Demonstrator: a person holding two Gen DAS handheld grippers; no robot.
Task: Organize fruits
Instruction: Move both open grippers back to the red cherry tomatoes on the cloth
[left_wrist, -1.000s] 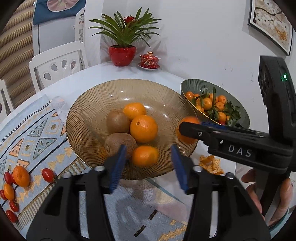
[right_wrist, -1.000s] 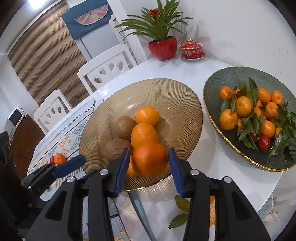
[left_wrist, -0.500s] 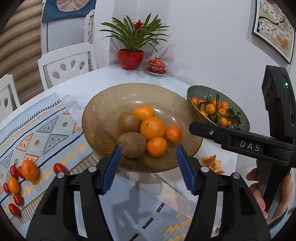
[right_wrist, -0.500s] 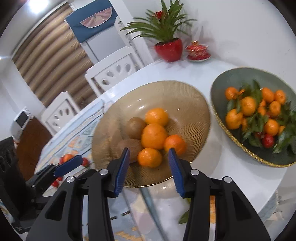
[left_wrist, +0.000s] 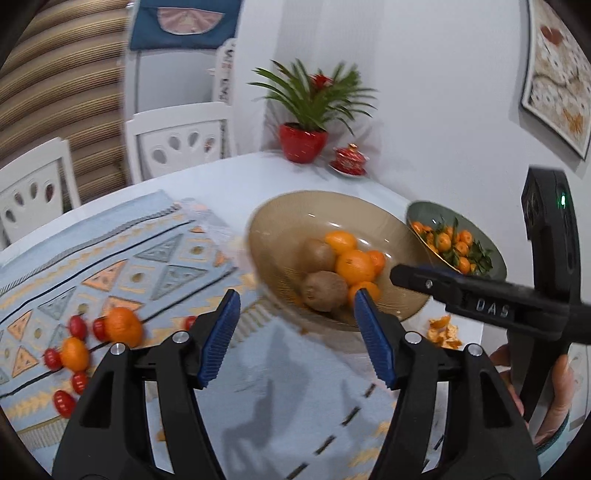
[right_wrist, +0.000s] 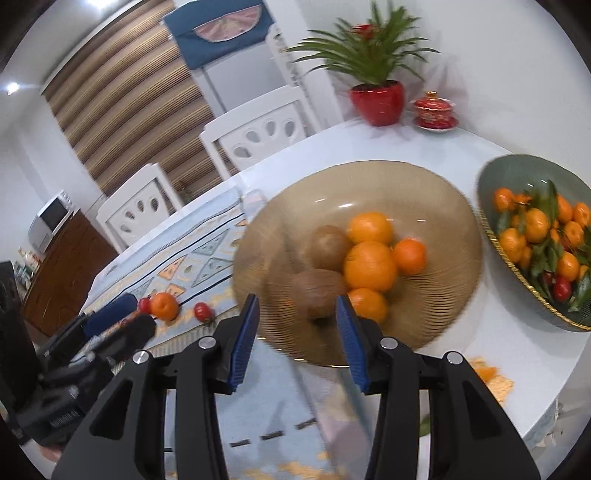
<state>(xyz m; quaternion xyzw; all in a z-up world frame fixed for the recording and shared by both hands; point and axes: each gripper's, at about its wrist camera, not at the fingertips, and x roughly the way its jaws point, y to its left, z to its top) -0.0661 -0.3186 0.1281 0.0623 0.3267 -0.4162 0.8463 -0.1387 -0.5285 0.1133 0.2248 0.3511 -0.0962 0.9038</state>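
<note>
Oranges, kiwis in amber bowl

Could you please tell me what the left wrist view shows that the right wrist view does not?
Only the left wrist view shows the framed picture, a hand holding the right gripper, and a second loose orange on the mat. Only the right wrist view shows the microwave on a wooden cabinet. Both show the amber bowl of oranges and kiwis, the green bowl, and the red-potted plant.
</note>
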